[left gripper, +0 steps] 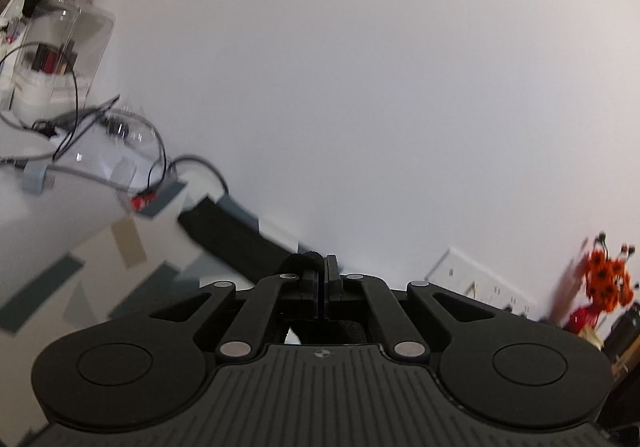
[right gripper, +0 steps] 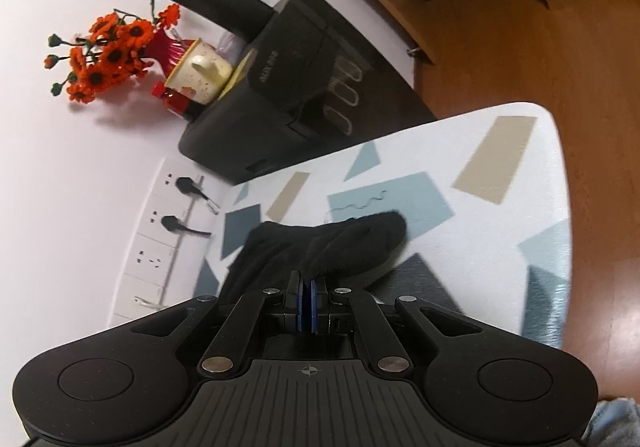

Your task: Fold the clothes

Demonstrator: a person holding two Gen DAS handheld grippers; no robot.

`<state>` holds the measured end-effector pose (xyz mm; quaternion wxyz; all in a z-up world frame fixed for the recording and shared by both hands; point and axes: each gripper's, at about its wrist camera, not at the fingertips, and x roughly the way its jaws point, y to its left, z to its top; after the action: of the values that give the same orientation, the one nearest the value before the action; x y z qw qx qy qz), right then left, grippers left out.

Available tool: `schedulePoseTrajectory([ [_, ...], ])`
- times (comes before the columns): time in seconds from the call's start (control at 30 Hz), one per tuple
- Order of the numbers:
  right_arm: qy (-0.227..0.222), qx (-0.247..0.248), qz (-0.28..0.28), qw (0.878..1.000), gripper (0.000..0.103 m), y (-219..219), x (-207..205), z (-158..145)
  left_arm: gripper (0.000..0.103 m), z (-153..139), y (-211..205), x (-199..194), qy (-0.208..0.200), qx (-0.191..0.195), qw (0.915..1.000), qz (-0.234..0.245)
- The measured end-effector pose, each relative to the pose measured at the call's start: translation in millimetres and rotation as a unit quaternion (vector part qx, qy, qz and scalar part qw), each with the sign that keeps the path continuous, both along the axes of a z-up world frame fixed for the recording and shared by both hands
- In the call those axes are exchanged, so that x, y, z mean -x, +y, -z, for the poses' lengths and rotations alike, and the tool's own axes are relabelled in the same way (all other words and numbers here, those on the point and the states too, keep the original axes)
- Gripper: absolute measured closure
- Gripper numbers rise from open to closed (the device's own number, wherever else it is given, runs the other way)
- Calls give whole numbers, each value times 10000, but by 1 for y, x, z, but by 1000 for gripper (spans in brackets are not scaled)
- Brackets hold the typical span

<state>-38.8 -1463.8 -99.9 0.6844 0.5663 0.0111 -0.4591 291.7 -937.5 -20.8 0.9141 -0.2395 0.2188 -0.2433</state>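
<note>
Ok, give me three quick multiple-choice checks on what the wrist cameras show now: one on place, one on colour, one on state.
1. Where does the black garment lie?
A. on the patterned board
B. on the wooden floor
C. on the black box

2. What colour are the flowers by the wall?
A. white
B. orange
C. blue

3. How does the right gripper stand?
A. wide open
B. shut on the garment's edge
C. shut on a mug

Answers: 1 A, the cloth spreads over the patterned board. 2 B, orange petals with dark centres. 3 B, the fingers meet with black cloth bunched at their tips.
</note>
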Motion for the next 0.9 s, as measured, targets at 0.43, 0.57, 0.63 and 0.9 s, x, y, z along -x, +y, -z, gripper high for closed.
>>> schedulePoseTrajectory([
  [0.43,-582,386,-479,9964,99,-43,-80,-38,100,-50,-47,-91,-977,-37,9950,216],
  [0.57,-809,413,-690,9935,99,-79,-119,-27,100,-44,-75,-136,-440,31,9990,114],
  [0.63,-877,255,-771,9928,99,-100,-141,-13,100,-24,-91,-152,64,51,9999,-70],
  [0.9,-485,-112,-954,9942,100,-141,-197,39,100,53,-147,-203,1171,-528,9888,-759],
])
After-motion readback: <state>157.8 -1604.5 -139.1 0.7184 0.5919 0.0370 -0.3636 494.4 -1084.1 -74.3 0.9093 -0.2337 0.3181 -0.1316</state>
